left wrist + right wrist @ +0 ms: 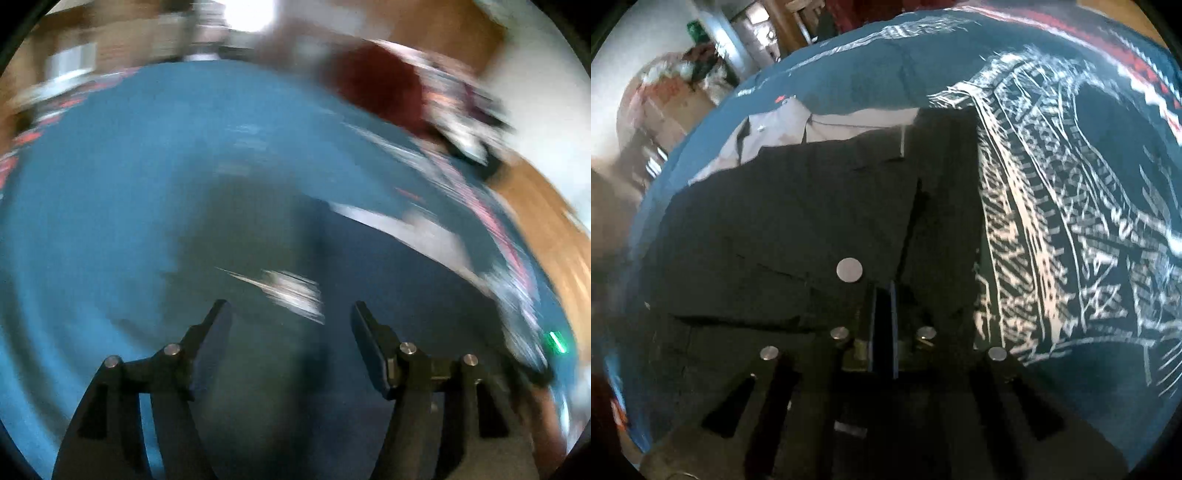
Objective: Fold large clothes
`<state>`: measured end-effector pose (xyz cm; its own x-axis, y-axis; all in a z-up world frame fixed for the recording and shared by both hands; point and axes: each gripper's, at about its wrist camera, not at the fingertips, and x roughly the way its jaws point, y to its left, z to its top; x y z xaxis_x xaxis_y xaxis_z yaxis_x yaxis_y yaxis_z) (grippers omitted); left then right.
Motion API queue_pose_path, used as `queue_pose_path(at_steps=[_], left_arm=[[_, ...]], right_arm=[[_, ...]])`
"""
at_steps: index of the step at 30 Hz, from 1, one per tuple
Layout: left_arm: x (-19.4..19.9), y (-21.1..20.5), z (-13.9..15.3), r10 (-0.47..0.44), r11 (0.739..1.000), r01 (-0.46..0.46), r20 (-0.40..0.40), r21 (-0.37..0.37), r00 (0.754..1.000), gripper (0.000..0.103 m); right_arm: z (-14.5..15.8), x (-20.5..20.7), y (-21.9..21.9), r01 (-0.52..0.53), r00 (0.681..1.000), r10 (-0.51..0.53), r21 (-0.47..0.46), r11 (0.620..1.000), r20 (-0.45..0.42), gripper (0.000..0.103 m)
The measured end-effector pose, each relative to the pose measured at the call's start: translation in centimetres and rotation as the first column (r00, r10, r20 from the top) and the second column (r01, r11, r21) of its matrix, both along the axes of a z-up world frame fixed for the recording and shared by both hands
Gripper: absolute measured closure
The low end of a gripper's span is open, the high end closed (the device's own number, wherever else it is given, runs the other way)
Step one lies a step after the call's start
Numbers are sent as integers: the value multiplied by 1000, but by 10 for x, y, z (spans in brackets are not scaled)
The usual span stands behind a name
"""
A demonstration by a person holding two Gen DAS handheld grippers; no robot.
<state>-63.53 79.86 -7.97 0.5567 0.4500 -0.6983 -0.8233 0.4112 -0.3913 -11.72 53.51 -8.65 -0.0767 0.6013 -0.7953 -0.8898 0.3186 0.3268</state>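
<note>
A large dark garment (pixel 794 221) lies spread on a blue cover (pixel 1115 155) printed with a white tower drawing. It has a round metal button (pixel 849 270), and a pale lining (pixel 849 129) shows at its far edge. My right gripper (pixel 882 291) is shut, with its blue-edged pads pinching a fold of the dark cloth where a flap edge runs up to them. The left wrist view is heavily blurred. There my left gripper (pixel 291 308) is open above the blue cover (pixel 92 221) with nothing between its fingers. The dark garment (pixel 258 229) is a shadowy patch ahead of it.
A dark red shape (pixel 376 81) and mixed clutter sit beyond the cover's far right edge. Wooden floor (pixel 546 221) runs along the right. In the right wrist view, boxes and clutter (pixel 676 96) stand off the cover's upper left. A red patterned border (pixel 1145 81) edges the cover.
</note>
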Motion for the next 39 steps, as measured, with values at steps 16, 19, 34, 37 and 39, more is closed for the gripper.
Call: queue_pose_path(at_steps=[16,19,34,37,39], left_arm=[[-38,-34,-64,160,979,-153,41,-135,986,94],[-70,-43,-57,250,961,-245,28,-125,968,97],[-2,22,-46,141,986,-157,-221,-61,965,88],[-84,10,-32,299,949,-314,-239,-22,924,88],[-118,-9,-22,364,925,-380,-313,9,877,66]], right_arm=[[3,-9,-8,6,1000,-6,18,1000,16,88],[8,-17,-7,-32,998,32,-1,999,57,73],[1,-16,18,-134,990,132,39,990,41,63],[12,4,-1,-75,995,75,-8,997,59,61],[25,15,-27,-9,997,11,-32,999,82,60]])
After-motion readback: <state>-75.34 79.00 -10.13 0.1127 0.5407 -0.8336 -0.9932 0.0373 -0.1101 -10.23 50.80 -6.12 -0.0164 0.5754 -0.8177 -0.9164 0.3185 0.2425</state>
